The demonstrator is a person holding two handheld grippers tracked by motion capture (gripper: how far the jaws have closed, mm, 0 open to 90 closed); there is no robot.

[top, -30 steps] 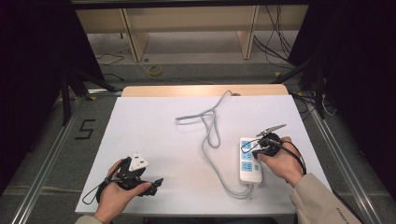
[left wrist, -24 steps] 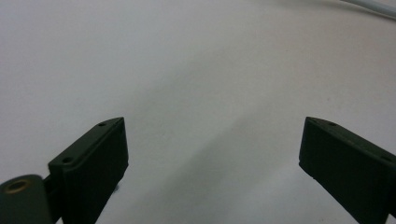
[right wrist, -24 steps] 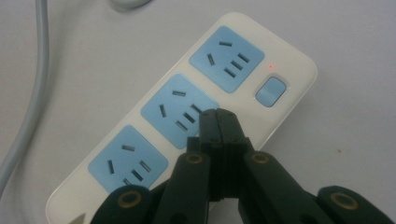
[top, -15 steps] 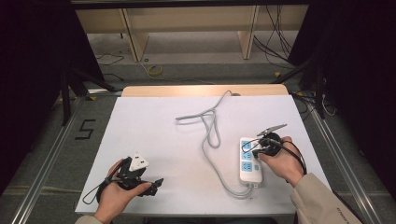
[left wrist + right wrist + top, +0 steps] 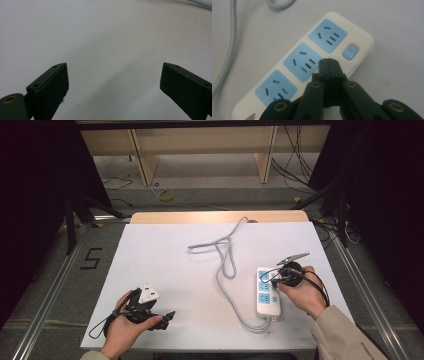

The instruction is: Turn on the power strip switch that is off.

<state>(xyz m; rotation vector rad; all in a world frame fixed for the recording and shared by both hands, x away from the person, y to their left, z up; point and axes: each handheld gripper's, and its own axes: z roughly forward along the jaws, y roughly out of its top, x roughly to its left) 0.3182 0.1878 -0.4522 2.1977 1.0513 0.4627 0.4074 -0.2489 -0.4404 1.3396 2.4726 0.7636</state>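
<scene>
On the white bench (image 5: 200, 270) I see a power strip (image 5: 268, 290) lying near the right edge, its grey cord (image 5: 225, 265) looping toward the far side. My right gripper (image 5: 328, 65) hovers over the strip's edge beside the switch (image 5: 350, 52), jaws pressed together. My left gripper (image 5: 113, 82) sits well apart, jaws wide, empty.

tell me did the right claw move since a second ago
No. The right claw sits over the same middle socket of the power strip, as before.
</scene>
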